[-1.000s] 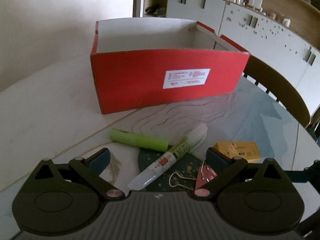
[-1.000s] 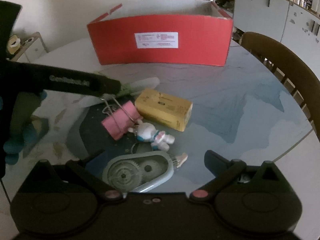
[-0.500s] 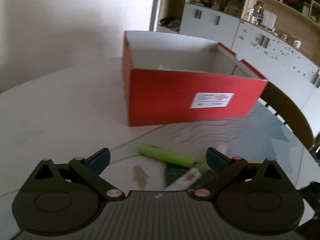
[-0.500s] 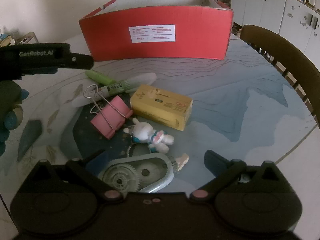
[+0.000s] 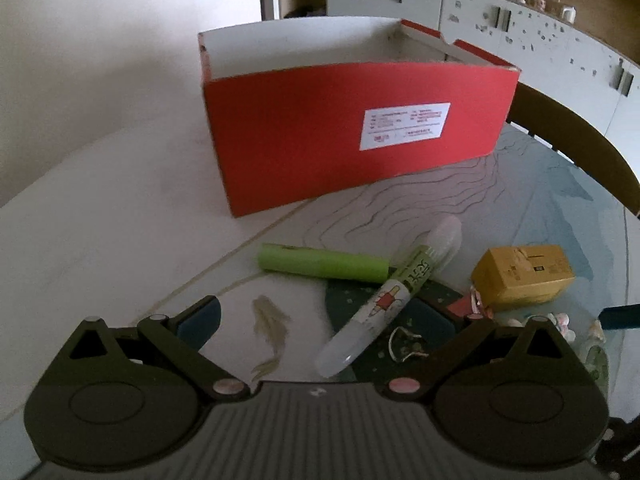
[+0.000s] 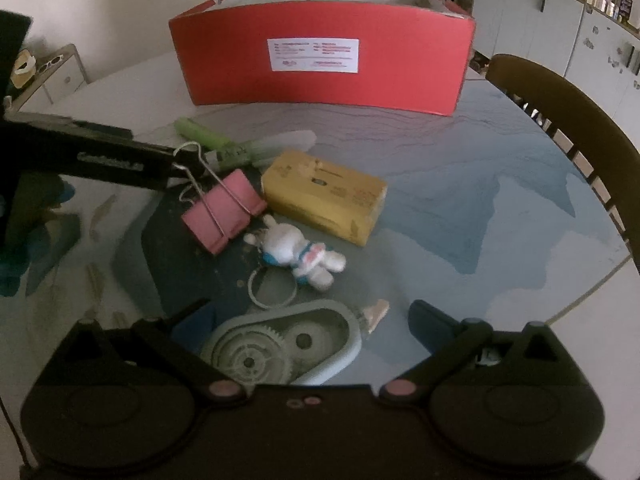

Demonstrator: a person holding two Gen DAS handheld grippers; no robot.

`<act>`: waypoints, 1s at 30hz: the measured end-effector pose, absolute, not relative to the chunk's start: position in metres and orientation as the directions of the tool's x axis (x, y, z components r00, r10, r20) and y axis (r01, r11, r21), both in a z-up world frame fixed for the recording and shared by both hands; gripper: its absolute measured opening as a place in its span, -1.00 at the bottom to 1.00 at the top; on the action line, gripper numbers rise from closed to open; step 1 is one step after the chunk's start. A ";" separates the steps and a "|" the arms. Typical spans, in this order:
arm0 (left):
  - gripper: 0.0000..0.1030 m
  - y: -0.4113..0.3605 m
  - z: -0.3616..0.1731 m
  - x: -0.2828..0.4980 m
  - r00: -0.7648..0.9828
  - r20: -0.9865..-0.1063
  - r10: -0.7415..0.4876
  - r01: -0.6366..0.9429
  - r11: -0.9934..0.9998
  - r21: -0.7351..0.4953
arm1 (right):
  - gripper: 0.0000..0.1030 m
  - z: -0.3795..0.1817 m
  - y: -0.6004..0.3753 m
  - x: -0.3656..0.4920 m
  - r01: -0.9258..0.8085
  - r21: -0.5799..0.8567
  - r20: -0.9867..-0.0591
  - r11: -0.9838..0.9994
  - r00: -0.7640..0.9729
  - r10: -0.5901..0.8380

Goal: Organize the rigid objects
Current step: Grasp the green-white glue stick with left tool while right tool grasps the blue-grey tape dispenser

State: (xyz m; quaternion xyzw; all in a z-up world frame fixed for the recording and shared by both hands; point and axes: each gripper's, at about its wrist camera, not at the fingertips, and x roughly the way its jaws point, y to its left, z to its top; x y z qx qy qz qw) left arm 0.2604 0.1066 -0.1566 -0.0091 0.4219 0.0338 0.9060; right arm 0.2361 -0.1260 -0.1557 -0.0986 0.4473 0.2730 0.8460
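An open red cardboard box point(image 5: 352, 148) stands at the back of the table. In front of it lie a green tube point(image 5: 320, 266), a clear pen with a green label point(image 5: 392, 292) and a yellow carton point(image 5: 524, 280). My left gripper point(image 5: 316, 316) is open low over the pen's near end. From the right wrist, one of its fingers point(image 6: 116, 160) reaches the wire handle of the pink binder clip point(image 6: 224, 208). A white bunny keychain point(image 6: 300, 256) lies beside the clip. My right gripper point(image 6: 312, 320) is open, with a grey-green correction tape dispenser point(image 6: 280, 344) lying between its fingers.
A dark wooden chair point(image 6: 568, 120) stands at the table's right edge. White cabinets point(image 5: 540, 40) line the wall behind. A small white unit point(image 6: 52, 76) sits off the table to the left. Bare white tabletop point(image 5: 120, 200) stretches left of the box.
My left gripper pulled up and away to the left half a second ago, then came back down over the pen and the clip's handle. The right gripper has hardly moved.
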 end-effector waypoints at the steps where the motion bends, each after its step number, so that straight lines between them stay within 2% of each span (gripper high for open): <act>1: 0.97 0.106 -0.158 0.262 0.640 -0.767 0.051 -0.070 0.998 0.008 | 0.99 -0.156 -0.129 0.235 -0.551 0.073 -0.811 0.831 0.453 0.372; 4: 0.96 0.108 -0.162 0.266 0.634 -0.773 0.035 -0.082 0.996 -0.022 | 1.00 -0.159 -0.138 0.232 -0.556 0.037 -0.812 0.830 0.468 0.350; 6: 0.88 0.106 -0.163 0.268 0.634 -0.773 0.025 -0.071 0.997 -0.025 | 1.00 -0.160 -0.145 0.229 -0.562 0.020 -0.810 0.827 0.476 0.343; 8: 0.71 0.103 -0.165 0.270 0.626 -0.779 0.015 -0.052 0.998 -0.023 | 1.00 -0.160 -0.152 0.227 -0.562 0.020 -0.808 0.827 0.478 0.345; 12: 0.55 0.094 -0.167 0.271 0.627 -0.779 0.021 -0.025 1.000 0.007 | 0.99 -0.160 -0.162 0.227 -0.559 0.017 -0.809 0.829 0.480 0.340; 15: 0.27 0.089 -0.165 0.271 0.629 -0.777 0.015 -0.013 1.000 0.009 | 0.98 -0.160 -0.170 0.227 -0.550 0.021 -0.807 0.835 0.483 0.339; 17: -0.02 0.085 -0.163 0.271 0.631 -0.776 0.007 0.002 1.000 0.010 | 0.94 -0.160 -0.170 0.226 -0.558 0.021 -0.804 0.830 0.483 0.346; 18: -0.08 0.082 -0.163 0.271 0.632 -0.775 0.003 0.010 1.000 0.013 | 0.92 -0.160 -0.170 0.225 -0.559 0.021 -0.803 0.829 0.485 0.348; 20: -0.29 0.077 -0.162 0.269 0.632 -0.775 -0.002 0.024 1.000 0.017 | 0.79 -0.159 -0.169 0.224 -0.562 0.021 -0.799 0.827 0.487 0.352; 21: -0.33 0.076 -0.162 0.270 0.632 -0.775 -0.005 0.028 0.999 0.017 | 0.74 -0.158 -0.168 0.222 -0.569 0.021 -0.797 0.822 0.487 0.358; 25: -0.53 0.072 -0.160 0.270 0.625 -0.780 -0.009 0.024 1.000 0.007 | 0.29 -0.155 -0.163 0.222 -0.596 0.022 -0.790 0.803 0.482 0.379; 30: -0.67 0.073 -0.157 0.268 0.608 -0.794 -0.001 -0.033 0.999 -0.026 | 0.14 -0.150 -0.163 0.225 -0.603 0.017 -0.794 0.797 0.476 0.377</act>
